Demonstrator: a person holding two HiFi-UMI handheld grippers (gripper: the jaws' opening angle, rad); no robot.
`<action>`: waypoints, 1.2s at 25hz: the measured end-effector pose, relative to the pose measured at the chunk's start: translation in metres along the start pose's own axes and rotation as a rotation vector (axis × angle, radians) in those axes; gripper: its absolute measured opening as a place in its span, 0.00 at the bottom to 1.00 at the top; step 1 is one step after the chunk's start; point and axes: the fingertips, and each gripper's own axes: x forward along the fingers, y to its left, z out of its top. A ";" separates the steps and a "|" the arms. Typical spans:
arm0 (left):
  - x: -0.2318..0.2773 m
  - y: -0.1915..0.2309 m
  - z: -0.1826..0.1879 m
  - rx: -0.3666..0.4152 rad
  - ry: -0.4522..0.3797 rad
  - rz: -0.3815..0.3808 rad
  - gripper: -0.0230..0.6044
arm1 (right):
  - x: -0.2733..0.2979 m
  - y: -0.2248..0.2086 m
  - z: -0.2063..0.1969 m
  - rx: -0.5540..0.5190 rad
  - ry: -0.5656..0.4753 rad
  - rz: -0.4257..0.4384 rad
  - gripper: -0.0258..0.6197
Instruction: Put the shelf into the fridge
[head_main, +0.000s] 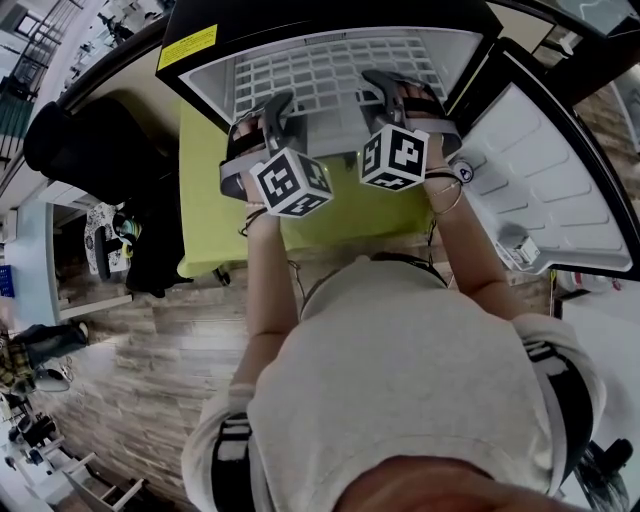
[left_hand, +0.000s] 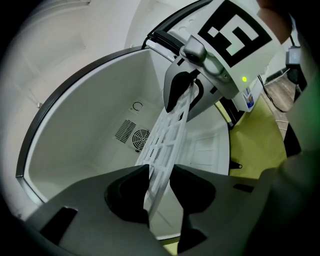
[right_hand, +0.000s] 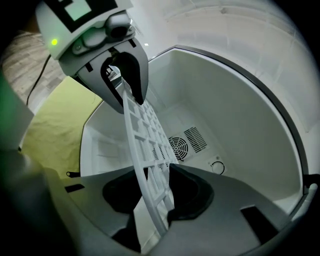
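The white plastic grid shelf (head_main: 330, 75) lies level inside the open fridge (head_main: 300, 15). The left hand-held gripper (left_hand: 160, 172) and right hand-held gripper (right_hand: 152, 172) straddle its near edge, jaws parted, seemingly no longer pinching it.

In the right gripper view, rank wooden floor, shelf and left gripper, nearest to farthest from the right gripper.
1. shelf, between the tongs of the right gripper.
2. left gripper, upper left, at the shelf's far edge.
3. wooden floor, far upper left.
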 end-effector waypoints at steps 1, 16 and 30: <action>-0.002 0.001 0.000 -0.014 -0.002 0.012 0.25 | -0.001 0.000 0.001 0.008 -0.002 0.010 0.27; -0.036 -0.007 0.005 0.011 -0.014 0.033 0.26 | -0.051 -0.001 0.012 0.041 -0.021 -0.060 0.32; -0.042 0.001 -0.006 0.013 0.024 0.077 0.18 | -0.061 0.007 0.010 0.028 -0.002 -0.070 0.28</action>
